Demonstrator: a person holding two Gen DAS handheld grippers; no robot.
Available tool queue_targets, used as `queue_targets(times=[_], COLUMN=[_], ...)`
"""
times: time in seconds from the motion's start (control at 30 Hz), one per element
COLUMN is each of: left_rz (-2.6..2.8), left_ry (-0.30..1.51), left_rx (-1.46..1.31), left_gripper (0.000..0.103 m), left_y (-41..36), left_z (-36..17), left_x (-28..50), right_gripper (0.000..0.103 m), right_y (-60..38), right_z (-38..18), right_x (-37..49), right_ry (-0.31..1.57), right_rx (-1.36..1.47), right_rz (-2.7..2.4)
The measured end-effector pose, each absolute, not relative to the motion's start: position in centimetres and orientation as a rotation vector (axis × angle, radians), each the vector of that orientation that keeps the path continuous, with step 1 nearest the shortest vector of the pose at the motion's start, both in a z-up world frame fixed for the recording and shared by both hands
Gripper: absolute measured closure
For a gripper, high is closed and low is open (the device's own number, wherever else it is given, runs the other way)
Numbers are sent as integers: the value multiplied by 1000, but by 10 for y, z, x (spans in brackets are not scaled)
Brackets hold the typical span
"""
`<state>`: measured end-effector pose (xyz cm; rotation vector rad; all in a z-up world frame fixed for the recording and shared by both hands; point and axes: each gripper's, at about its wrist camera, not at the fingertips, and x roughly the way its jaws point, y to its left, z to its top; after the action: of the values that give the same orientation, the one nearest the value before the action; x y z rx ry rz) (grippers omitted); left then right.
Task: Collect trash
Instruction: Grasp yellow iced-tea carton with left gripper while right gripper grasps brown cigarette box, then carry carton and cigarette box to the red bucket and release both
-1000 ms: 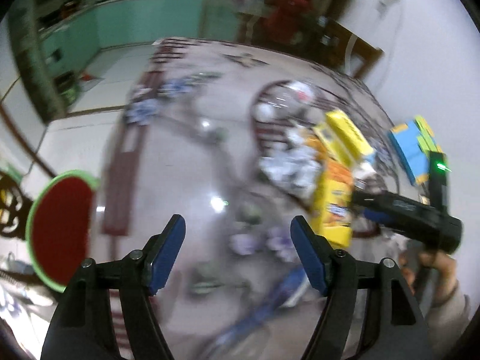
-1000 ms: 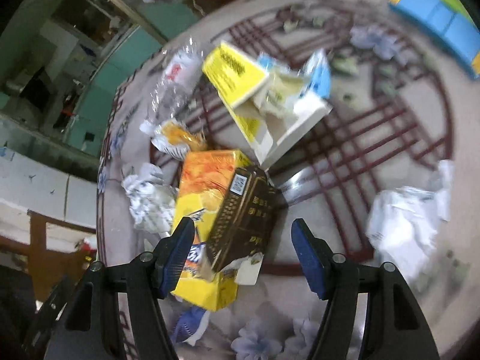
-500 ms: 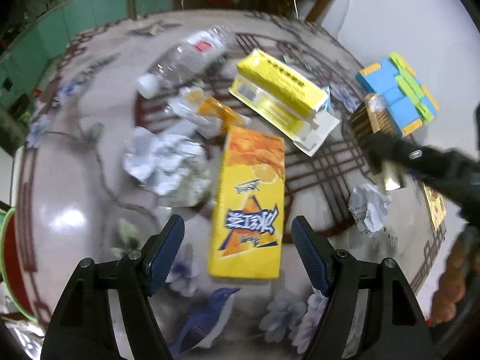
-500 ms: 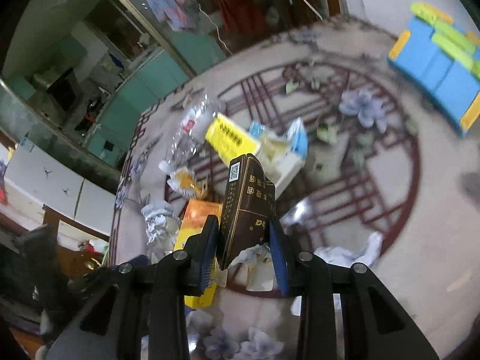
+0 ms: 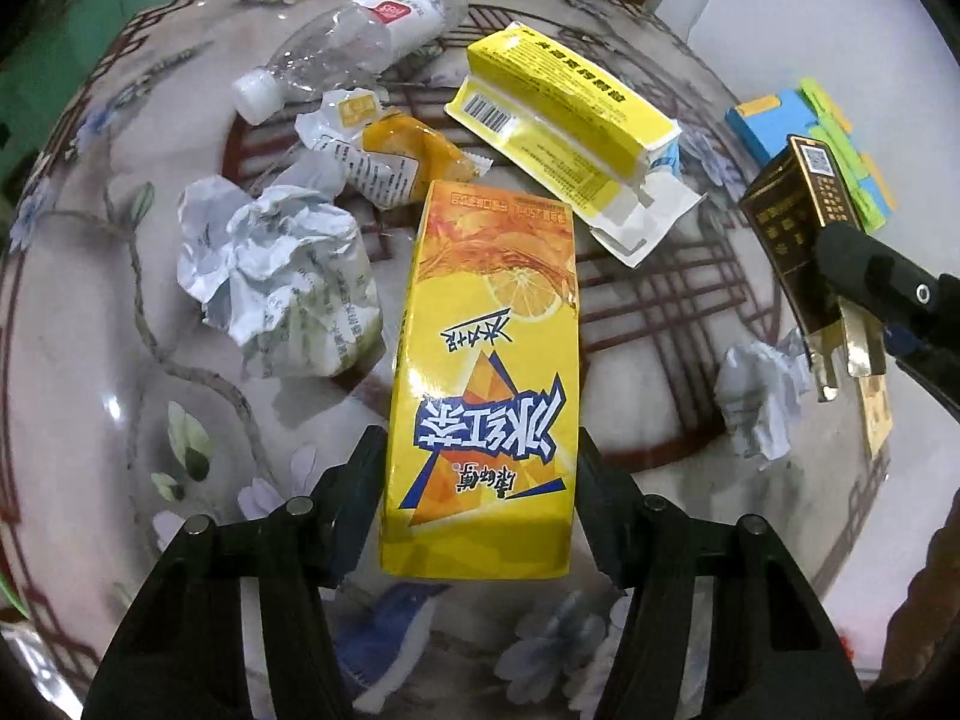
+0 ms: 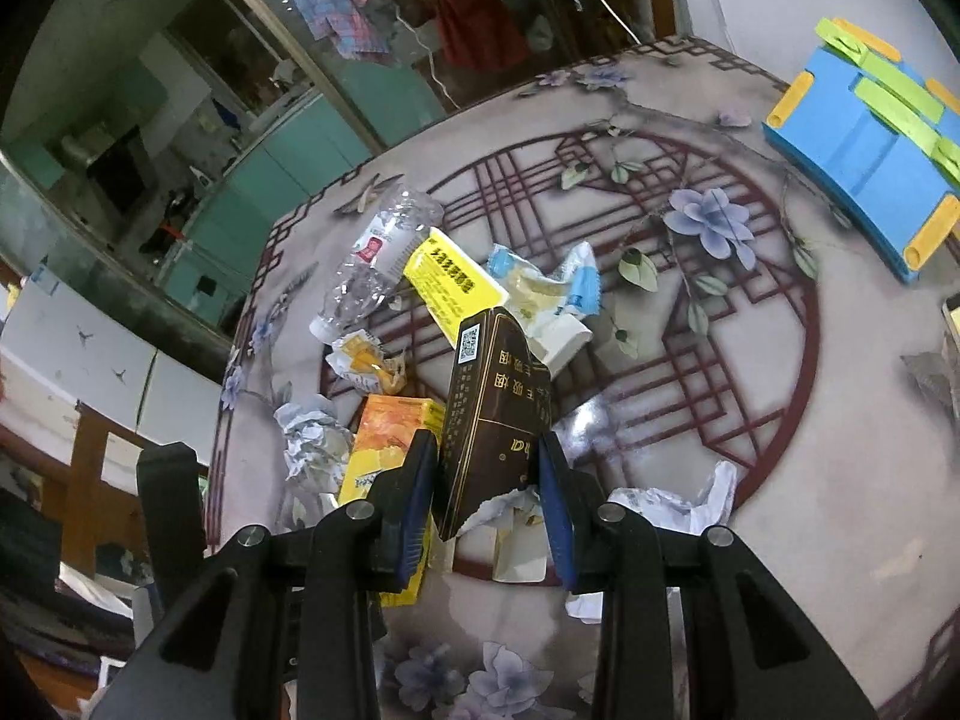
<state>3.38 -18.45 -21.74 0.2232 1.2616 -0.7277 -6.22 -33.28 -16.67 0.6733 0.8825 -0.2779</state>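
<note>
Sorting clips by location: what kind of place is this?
Most likely a lived-in home. Litter sits on a floral-patterned round table, clothes hang behind a glass partition, and teal cabinets look like a kitchen's.

- Yellow drink carton (image 5: 480, 372), near centre: upside-down "冰红茶", with "康师傅" below.
- Yellow box (image 5: 570, 108), farther right: a barcode; its print is unreadable.
- Dark box (image 6: 492, 420): a QR code.

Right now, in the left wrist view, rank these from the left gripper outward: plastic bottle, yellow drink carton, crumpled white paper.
1. Yellow drink carton, between the left gripper fingers.
2. Crumpled white paper, left of the carton.
3. Plastic bottle, far side, upper left.
</note>
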Motion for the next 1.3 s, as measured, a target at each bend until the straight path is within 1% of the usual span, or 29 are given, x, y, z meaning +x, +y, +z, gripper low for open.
queue_targets(times=[0.23,0.4,0.57,0.77,1.3], left_rz=[-739,-725,-677,-602,-439], left_ry=[1159,1103,1057,1041,1014], left_rx=[220,134,82,31,-89], left_gripper=[45,45,45,45,45], left_y=[-162,-137,-112,-80,19], left_z=[-184,-155,-137,-129,-125], left_x=[21,23,24,33,60], right_gripper=[72,72,72,72,72], right_y=[-321,-308,-291,-270,-215], right_z=[-159,-150,-136,-123,-121], right_x=[-55,-49,-43,-33,0], right_ry=[889,885,862,843,858], right_rx=[629,599,575,531,486], right_rz=[-242,-206,-158,-111,-54])
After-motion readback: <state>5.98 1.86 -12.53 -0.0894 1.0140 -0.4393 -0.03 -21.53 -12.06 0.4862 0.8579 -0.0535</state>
